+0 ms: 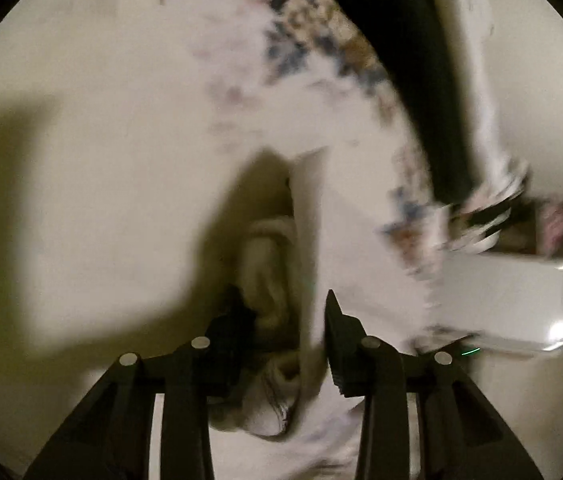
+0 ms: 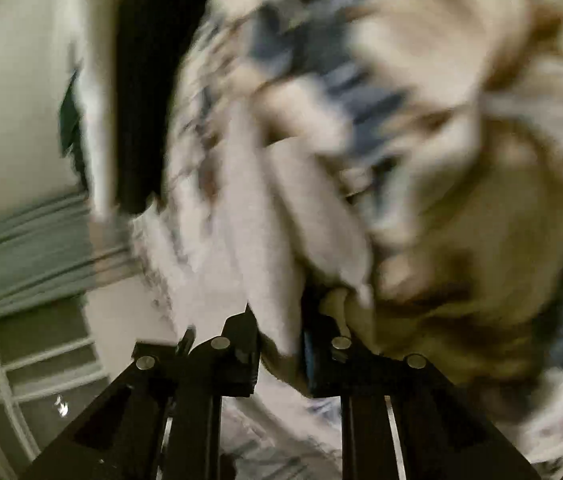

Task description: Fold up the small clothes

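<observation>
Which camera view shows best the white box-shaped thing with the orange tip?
The left wrist view: the white box-shaped thing lies at the right, beside the patterned white garment, its top face and glossy edge visible though blurred. The right wrist view does not show it, only garment folds close up.

The garment (image 1: 241, 92) lies spread on the table (image 1: 81, 160), and everything else sits relative to it. Its bunched edge (image 1: 277, 280) rises between the left gripper (image 1: 285, 320) fingers at its near side. A person's sleeve (image 1: 413, 80) crosses above its right part. In the right wrist view, its folds (image 2: 281, 240) pass between the right gripper (image 2: 277, 344) fingers.
</observation>
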{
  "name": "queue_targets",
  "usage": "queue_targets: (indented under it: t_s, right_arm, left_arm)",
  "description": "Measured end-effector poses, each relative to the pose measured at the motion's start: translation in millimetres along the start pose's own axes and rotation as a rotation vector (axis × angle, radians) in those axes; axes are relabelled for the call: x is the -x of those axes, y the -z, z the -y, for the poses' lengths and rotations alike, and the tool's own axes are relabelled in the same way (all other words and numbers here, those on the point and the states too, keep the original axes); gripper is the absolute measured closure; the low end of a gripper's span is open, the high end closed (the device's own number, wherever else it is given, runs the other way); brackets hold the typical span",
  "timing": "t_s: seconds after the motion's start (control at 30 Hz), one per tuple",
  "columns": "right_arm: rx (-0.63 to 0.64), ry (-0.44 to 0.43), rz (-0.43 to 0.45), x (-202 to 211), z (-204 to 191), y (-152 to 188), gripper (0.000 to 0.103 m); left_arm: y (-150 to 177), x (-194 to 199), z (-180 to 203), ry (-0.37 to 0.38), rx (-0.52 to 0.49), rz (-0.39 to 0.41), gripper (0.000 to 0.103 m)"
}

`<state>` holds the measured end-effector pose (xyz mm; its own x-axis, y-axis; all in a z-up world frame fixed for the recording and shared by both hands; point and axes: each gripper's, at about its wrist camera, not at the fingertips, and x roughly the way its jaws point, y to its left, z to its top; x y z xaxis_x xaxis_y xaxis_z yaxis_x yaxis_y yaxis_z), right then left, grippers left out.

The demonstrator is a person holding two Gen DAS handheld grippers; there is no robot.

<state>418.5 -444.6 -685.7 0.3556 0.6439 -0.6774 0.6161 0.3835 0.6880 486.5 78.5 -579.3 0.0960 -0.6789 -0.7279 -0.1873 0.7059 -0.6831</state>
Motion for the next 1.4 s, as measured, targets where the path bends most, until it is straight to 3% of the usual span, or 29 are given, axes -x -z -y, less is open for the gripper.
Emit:
queue_targets:
  t_s: [0.13,0.2,0.27,0.3,0.37,0.47,0.53,0.57,0.6,0.7,0.77,0.83,0.87,0.9,0.97,1.17,1.23,1.3,1.4]
  right_arm:
    - [0.095,0.108,-0.035,-2,-13,4,0.085]
    - [0.154,0.178,-0.027,7,-24,7,0.065]
    - [0.2,0.215,0.025,19,-34,9,0.054]
    - [0.226,0.222,0.062,27,-40,10,0.048]
    - [0.234,0.198,0.087,29,-48,8,0.045]
    - [0.236,0.186,0.082,12,-61,-6,0.045]
    - [0.25,0.205,0.076,-4,-65,-16,0.047]
    - [0.253,0.224,0.088,-8,-67,-19,0.067]
    - [0.244,0.238,0.097,-17,-70,-23,0.081]
    - [0.167,0.233,0.114,-13,-59,-31,0.086]
    - [0.19,0.236,0.096,-14,-62,-28,0.085]
    - [0.243,0.248,0.073,-11,-69,-18,0.078]
    - [0.258,0.254,0.064,-9,-72,-14,0.07]
    - [0.28,0.273,0.053,-6,-75,-8,0.057]
    - [0.311,0.278,0.063,4,-76,3,0.046]
    - [0.292,0.298,0.002,-7,-54,22,0.046]
    - [0.296,0.284,-0.001,-16,-49,26,0.047]
    - [0.286,0.244,-0.006,-20,-46,28,0.081]
    - [0.228,0.132,-0.037,-16,-40,25,0.085]
  left_arm:
    - [-5,6,13,-0.004,-0.046,-0.014,0.065]
    - [-4,13,22,-0.023,-0.06,-0.009,0.053]
    - [-4,19,28,-0.038,-0.067,0.016,0.04]
    - [-5,22,30,-0.042,-0.072,0.034,0.04]
    - [-11,19,35,-0.05,-0.079,0.047,0.04]
    - [-26,1,39,-0.084,-0.098,0.053,0.042]
    - [-31,-13,43,-0.107,-0.125,0.048,0.056]
    - [-35,-20,44,-0.163,-0.148,0.042,0.076]
    - [-39,-21,40,-0.185,-0.157,0.037,0.076]
    - [-50,-17,25,-0.151,-0.105,0.017,0.073]
    - [-48,-3,29,-0.137,-0.096,0.022,0.067]
    - [-36,23,32,-0.126,-0.095,0.048,0.046]
    - [-29,34,32,-0.119,-0.088,0.065,0.032]
    - [-18,47,31,-0.12,-0.072,0.088,0.03]
    - [0,58,27,-0.122,-0.048,0.087,0.03]
    - [41,18,18,-0.144,0.021,0.032,0.031]
    - [49,4,29,-0.163,-0.022,0.08,0.035]
    - [52,0,42,-0.133,-0.074,0.108,0.064]
    - [50,13,50,0.053,-0.079,0.18,0.069]
